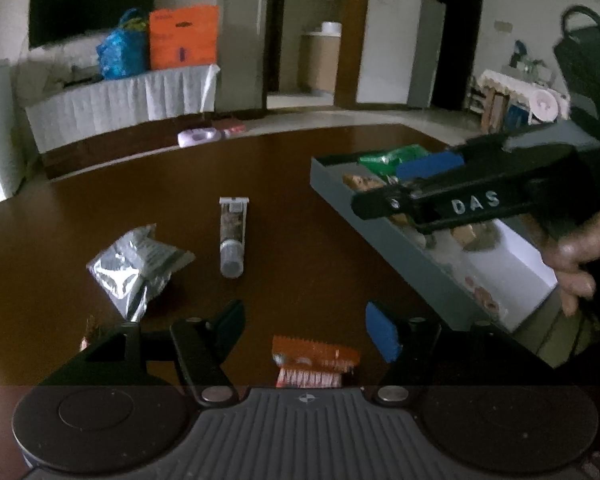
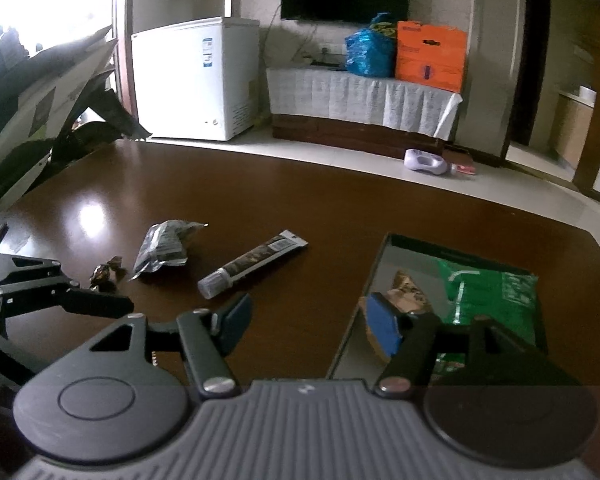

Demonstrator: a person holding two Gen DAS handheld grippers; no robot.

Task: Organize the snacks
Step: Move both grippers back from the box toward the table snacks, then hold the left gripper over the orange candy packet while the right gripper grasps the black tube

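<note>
Hovering: my left gripper (image 1: 304, 330) hangs over the orange packet (image 1: 315, 362), jaws apart, empty.
Bearing: packet lies just below and between the jaws, long axis crosswise to them.
Nearer hand: left; my right gripper (image 2: 310, 326) is over the tray (image 2: 376, 276) rim, jaws apart, empty.
Other snacks: silver pouch (image 1: 138, 266), tube (image 1: 233, 236) on the table (image 1: 300, 184).
Writing: "DAS" on the right gripper body; packet print unreadable.
</note>
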